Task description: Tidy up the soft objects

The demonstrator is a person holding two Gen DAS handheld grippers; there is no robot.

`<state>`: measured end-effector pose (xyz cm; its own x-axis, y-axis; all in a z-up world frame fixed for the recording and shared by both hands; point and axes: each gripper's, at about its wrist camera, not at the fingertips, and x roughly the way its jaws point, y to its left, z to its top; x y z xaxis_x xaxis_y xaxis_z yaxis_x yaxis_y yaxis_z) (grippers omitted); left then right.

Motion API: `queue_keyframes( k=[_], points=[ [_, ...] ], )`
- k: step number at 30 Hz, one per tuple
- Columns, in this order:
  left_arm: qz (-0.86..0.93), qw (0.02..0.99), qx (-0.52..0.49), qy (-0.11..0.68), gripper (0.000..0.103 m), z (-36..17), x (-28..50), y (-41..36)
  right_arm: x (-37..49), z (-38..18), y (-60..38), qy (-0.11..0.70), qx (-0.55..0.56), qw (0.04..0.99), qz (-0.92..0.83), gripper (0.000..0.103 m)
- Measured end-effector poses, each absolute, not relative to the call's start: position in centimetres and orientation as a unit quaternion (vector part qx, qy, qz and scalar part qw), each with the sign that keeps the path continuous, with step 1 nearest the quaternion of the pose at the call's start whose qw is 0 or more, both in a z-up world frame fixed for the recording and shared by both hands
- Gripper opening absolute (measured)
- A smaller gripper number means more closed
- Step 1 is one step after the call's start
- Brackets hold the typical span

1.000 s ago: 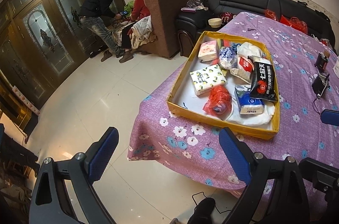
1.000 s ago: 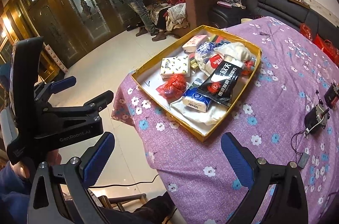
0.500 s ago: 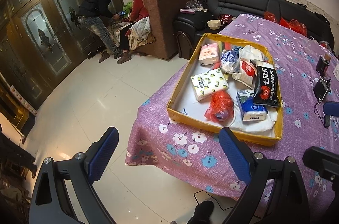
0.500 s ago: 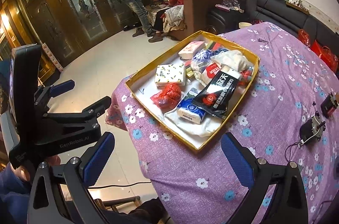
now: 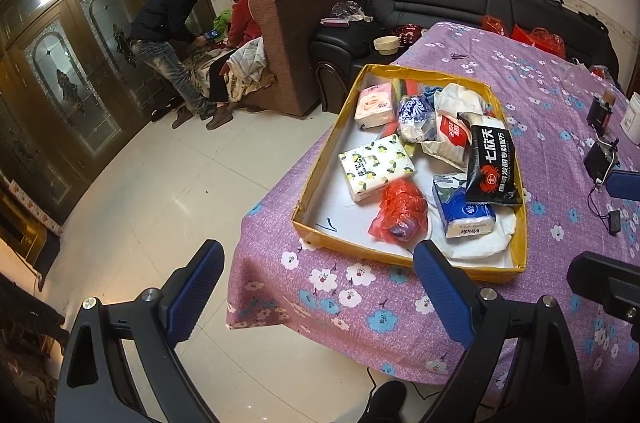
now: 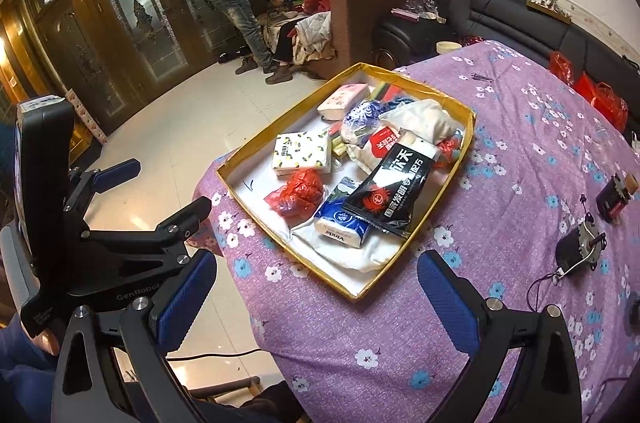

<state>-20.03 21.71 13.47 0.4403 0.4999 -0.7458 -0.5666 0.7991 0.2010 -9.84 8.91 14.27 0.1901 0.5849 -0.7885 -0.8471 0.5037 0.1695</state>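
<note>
With both the left gripper (image 5: 318, 287) and right gripper (image 6: 320, 293) spread empty short of the tray (image 5: 394, 255), whose soft packs (image 5: 376, 173) lie heaped, neighbours may be dragged out if one pack is snagged.

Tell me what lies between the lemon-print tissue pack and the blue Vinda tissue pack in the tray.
A crumpled red plastic bag lies between the lemon-print tissue pack and the blue Vinda tissue pack. Both wrist views show it, the left most clearly.
</note>
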Motion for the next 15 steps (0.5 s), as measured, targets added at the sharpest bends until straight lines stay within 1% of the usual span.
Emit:
queue_keyframes(
  k=[10, 15],
  points=[
    [0.299, 0.848, -0.034, 0.436, 0.095, 12.8, -19.6, 22.8, -9.6, 13.4, 9.8, 0.440, -0.149, 0.757, 0.460, 0.102],
    [0.297, 0.857, -0.044, 0.420, 0.095, 12.9, -19.9, 23.6, -9.5, 12.9, 10.1, 0.447, -0.146, 0.758, 0.451, 0.102]
  ],
)
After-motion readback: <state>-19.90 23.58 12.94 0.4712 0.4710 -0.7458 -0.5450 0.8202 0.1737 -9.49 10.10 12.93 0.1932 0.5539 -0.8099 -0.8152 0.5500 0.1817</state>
